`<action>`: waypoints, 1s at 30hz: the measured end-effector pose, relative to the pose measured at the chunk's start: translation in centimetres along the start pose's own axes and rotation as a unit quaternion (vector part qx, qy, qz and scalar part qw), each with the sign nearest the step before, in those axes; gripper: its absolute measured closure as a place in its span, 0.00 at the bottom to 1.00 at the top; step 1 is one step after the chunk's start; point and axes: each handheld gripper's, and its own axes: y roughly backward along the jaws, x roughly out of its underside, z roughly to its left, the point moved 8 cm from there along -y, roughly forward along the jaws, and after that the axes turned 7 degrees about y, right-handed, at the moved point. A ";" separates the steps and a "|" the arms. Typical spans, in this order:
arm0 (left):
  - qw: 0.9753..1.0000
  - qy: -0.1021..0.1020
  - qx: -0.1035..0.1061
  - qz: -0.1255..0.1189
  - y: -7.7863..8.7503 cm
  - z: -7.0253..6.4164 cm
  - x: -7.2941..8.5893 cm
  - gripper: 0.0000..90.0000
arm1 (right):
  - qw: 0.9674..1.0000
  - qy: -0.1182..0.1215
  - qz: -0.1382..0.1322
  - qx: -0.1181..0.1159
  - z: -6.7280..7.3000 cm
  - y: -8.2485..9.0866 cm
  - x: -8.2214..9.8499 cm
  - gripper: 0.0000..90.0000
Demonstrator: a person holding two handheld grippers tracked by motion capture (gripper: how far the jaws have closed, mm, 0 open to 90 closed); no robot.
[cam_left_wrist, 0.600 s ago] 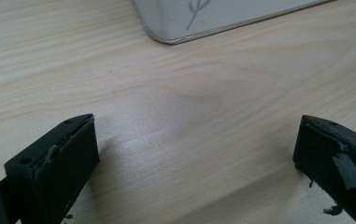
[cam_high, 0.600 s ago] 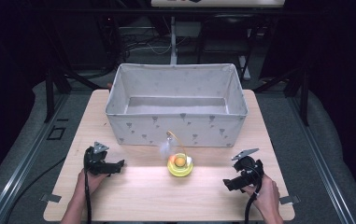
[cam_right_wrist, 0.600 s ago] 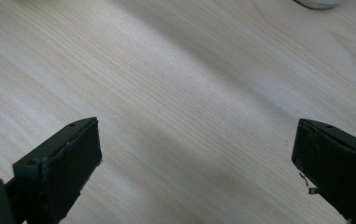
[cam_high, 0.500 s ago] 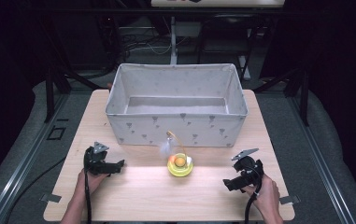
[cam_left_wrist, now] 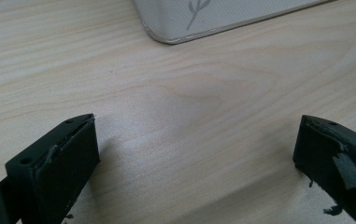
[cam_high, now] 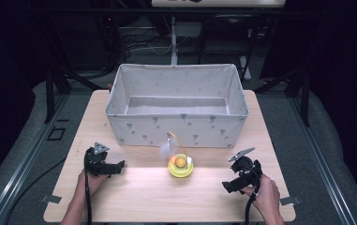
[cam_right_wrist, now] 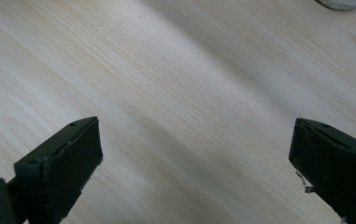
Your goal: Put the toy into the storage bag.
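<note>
A small yellow toy (cam_high: 180, 165) with an orange ball in it, a thin curved wire and a white feather stands on the wooden table (cam_high: 167, 197), in front of the fabric bin (cam_high: 177, 136). My left gripper (cam_high: 118, 166) rests on the table at the left of the toy, jaws wide apart with bare wood between them in the left gripper view (cam_left_wrist: 196, 158). At the toy's right lies my right gripper (cam_high: 227, 186), also open over bare wood (cam_right_wrist: 194, 158). A hand holds each gripper.
The grey-white bin with a small leaf print is empty and takes up the table's far half; its bottom corner (cam_left_wrist: 175, 28) shows ahead of the left gripper. Black frame legs and cables stand behind the table. Bare wood lies along the near edge.
</note>
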 end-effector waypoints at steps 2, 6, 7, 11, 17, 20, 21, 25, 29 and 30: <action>1.000 -0.001 0.000 0.001 0.0 0.0 0.0 0.00 | 1.000 0.002 0.004 -0.006 0.3 0.1 -0.1 0.02; 1.000 -0.001 0.000 0.001 0.0 0.0 0.0 0.00 | 1.000 0.014 0.012 -0.005 0.5 0.4 -0.4 0.01; 1.000 -0.001 0.000 0.001 0.0 0.0 0.0 0.00 | 1.000 0.014 0.012 -0.005 0.5 0.4 -0.4 0.01; 1.000 -0.001 0.000 0.001 0.0 0.0 0.0 0.00 | 0.999 0.025 0.018 -0.010 1.0 0.7 -1.1 0.00; 1.000 -0.001 0.000 0.002 0.0 0.0 0.0 0.00 | 0.999 0.038 0.022 -0.014 1.5 0.9 -1.8 0.00; 1.000 -0.003 0.001 0.001 0.0 0.0 0.0 0.00 | 0.998 0.049 0.024 -0.018 1.9 1.1 -2.4 0.00; 1.000 -0.003 0.000 0.001 0.0 0.0 0.0 0.00 | 0.998 0.055 0.023 -0.021 2.2 1.2 -2.8 0.00; 1.000 -0.003 0.001 0.002 0.0 0.0 0.0 0.00 | 0.997 0.072 0.032 -0.024 2.7 1.5 -3.4 0.00; 1.000 -0.003 0.001 0.001 0.0 0.0 0.0 0.00 | 0.996 0.083 0.034 -0.029 3.1 1.7 -4.0 0.00; 1.000 -0.003 0.001 0.001 0.0 0.0 0.0 0.00 | 0.995 0.084 0.032 -0.031 3.2 1.7 -4.2 0.00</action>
